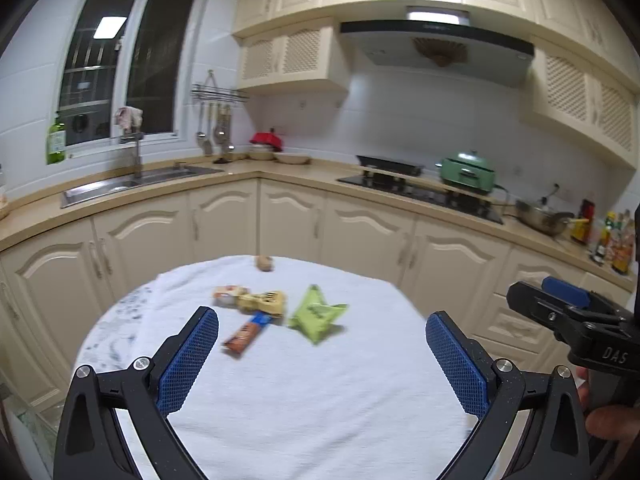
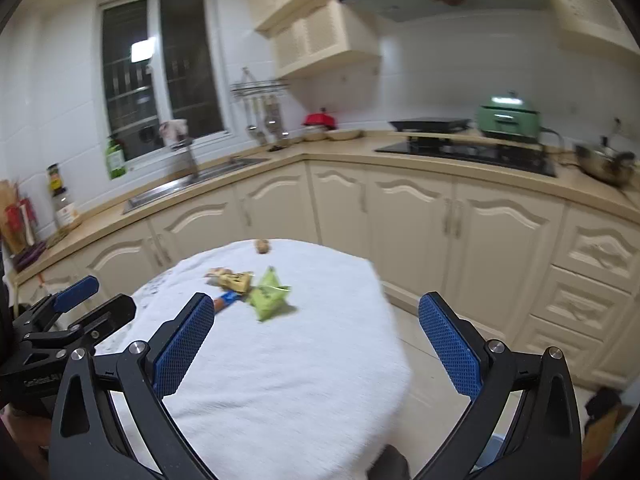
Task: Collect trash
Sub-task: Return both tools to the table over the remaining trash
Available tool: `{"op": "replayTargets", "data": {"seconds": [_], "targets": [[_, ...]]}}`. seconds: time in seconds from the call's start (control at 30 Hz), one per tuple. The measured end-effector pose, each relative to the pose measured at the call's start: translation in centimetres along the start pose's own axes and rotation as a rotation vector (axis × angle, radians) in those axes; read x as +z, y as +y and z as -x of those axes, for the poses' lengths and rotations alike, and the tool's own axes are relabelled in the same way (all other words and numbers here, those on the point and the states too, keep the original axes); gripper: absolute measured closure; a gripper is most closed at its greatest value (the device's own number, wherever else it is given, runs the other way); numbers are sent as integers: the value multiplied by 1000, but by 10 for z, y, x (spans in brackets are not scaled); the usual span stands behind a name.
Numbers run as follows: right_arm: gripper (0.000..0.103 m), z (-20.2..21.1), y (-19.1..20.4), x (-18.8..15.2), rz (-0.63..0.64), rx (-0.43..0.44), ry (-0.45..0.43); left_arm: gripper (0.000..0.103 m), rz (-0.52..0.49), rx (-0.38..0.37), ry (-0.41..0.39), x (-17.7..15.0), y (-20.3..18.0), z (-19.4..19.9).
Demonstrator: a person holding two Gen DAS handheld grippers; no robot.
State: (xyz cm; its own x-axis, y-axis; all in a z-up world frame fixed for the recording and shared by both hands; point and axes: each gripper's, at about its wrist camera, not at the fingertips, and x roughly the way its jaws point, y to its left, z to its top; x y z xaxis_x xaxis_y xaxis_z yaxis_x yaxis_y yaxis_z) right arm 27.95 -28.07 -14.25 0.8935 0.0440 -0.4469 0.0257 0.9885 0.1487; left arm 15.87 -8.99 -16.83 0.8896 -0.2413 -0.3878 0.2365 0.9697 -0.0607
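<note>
On the white-clothed round table [image 1: 300,392] [image 2: 288,360] lies a cluster of trash: a green wrapper [image 1: 316,314] [image 2: 267,295], a yellow packet [image 1: 266,302] [image 2: 236,280], an orange-and-blue bar wrapper [image 1: 246,334] [image 2: 224,301], a pale packet [image 1: 228,294] behind them, and a small brown lump [image 1: 265,263] [image 2: 262,245] at the far edge. My left gripper [image 1: 322,330] hovers open above the near half of the table, short of the pile. My right gripper [image 2: 316,316] is open too, to the right of the left one, nothing between its fingers.
Cream cabinets and a beige counter wrap around behind the table, with a sink [image 1: 132,184], a hob [image 1: 420,192], a green pot [image 1: 468,172] and a wok [image 1: 542,216]. Floor shows to the table's right [image 2: 420,344]. A hand [image 1: 608,420] holds the right gripper.
</note>
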Motion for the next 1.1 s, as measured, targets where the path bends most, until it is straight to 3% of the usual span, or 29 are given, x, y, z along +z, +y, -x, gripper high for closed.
{"op": "replayTargets", "data": {"seconds": [0.33, 0.57, 0.8, 0.97, 1.1], "targets": [[0, -81, 39, -2, 87, 61, 111, 1, -20, 105, 74, 9, 26, -38], [0, -152, 49, 0, 98, 90, 226, 1, -46, 113, 192, 39, 37, -117], [1, -212, 42, -3, 98, 88, 318, 1, -107, 99, 327, 48, 49, -205], [7, -242, 41, -9, 99, 98, 374, 1, -100, 84, 395, 57, 58, -261], [13, -263, 40, -16, 101, 98, 411, 7, -90, 68, 440, 63, 65, -301]]}}
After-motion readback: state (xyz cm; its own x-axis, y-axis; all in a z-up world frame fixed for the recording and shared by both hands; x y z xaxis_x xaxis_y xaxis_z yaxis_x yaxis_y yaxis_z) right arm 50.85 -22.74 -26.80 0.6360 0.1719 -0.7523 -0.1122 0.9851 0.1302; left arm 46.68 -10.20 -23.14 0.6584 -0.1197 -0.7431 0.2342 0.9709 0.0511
